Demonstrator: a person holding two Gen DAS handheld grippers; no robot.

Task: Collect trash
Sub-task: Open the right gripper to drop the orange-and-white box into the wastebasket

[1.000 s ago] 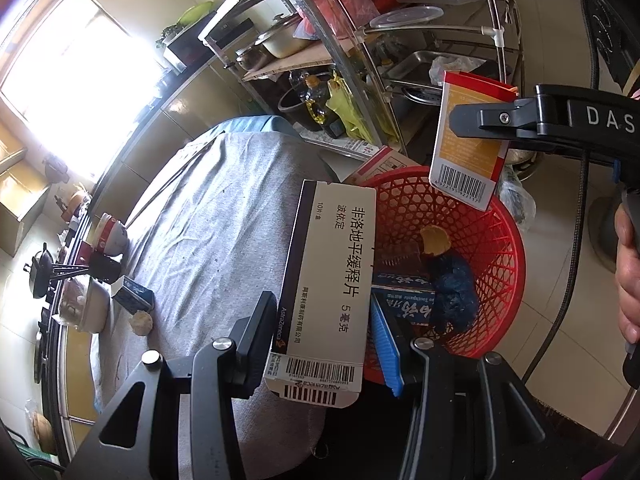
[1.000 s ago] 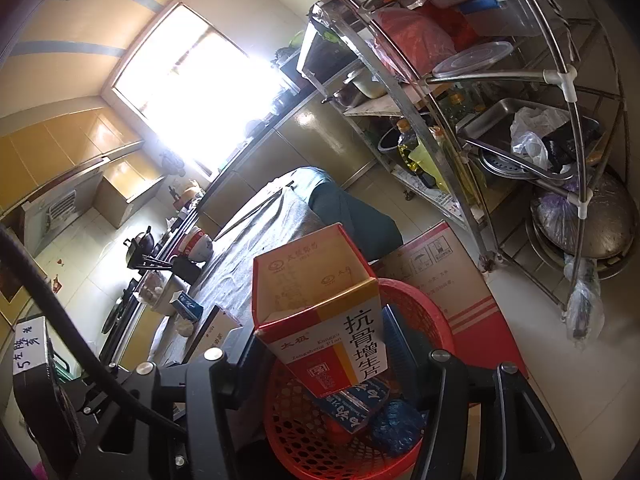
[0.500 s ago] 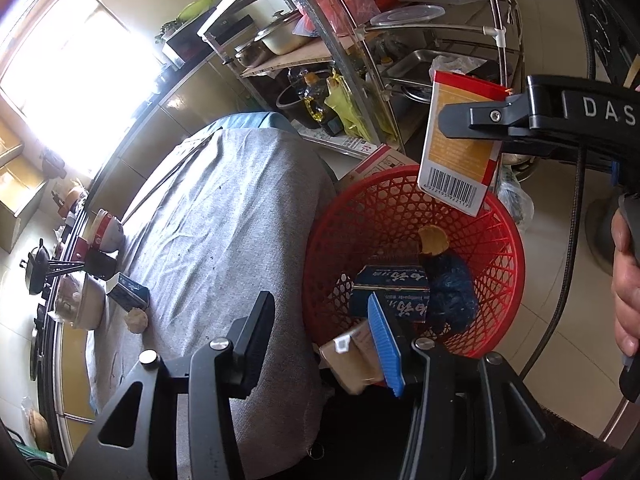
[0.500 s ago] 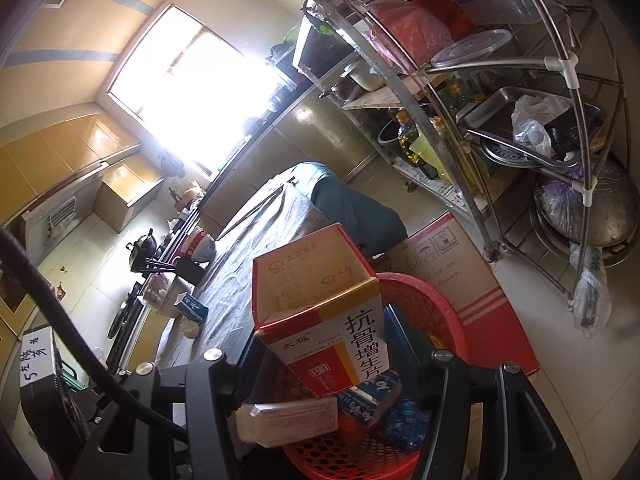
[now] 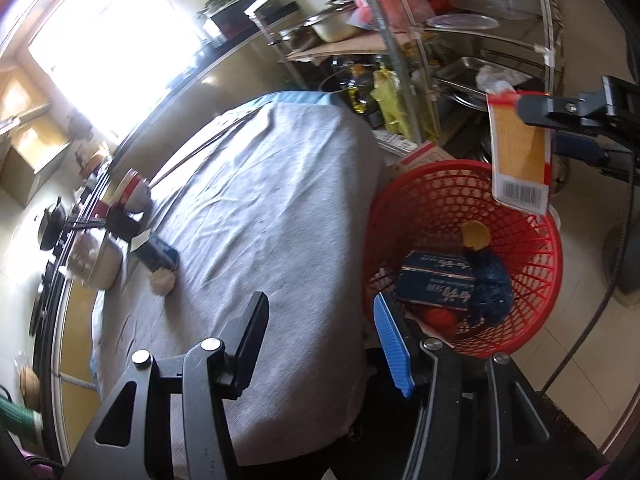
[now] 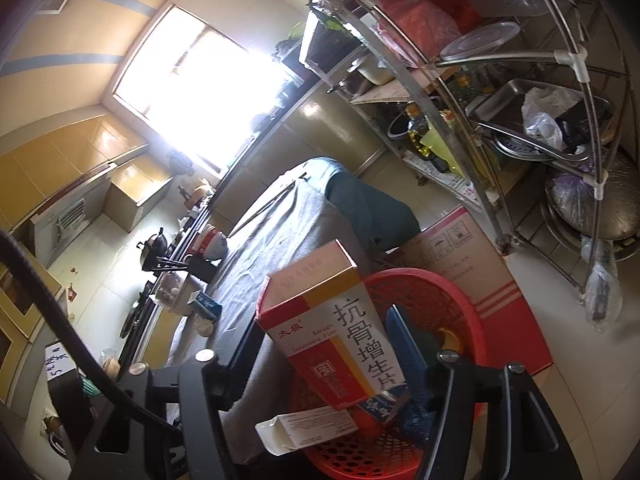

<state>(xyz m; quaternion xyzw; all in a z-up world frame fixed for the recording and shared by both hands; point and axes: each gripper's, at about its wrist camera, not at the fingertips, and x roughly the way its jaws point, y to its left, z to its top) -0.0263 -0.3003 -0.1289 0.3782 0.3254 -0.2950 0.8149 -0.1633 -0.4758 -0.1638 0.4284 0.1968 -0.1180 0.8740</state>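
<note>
Two grippers are at work, and we are mid-way through the dropping step. Our left gripper [image 5: 316, 328] stands with its fingers spread wide and nothing between them, over the edge of the grey-covered table [image 5: 256, 200] beside the red basket [image 5: 536, 280]. Our right gripper [image 6: 320, 344] has its fingers closed on the red-and-orange medicine box [image 6: 336, 328], which hangs above the basket rim.

We judge the next move to be the right hand's: bring the box a little further over the basket's middle, then part the fingers so it falls inside rather than onto the rim or the floor. After that, the small blue carton [image 5: 158, 254] and the pale crumpled lump [image 5: 162, 280] at the far side of the table look like the remaining pickings.

Against a second ago, the white medicine box [image 6: 308, 428] has left our left fingers; it now lies tilted in the basket near the blue box [image 5: 436, 280] and the dark blue bag [image 5: 490, 284]. The right hand's hold is unchanged.
</note>
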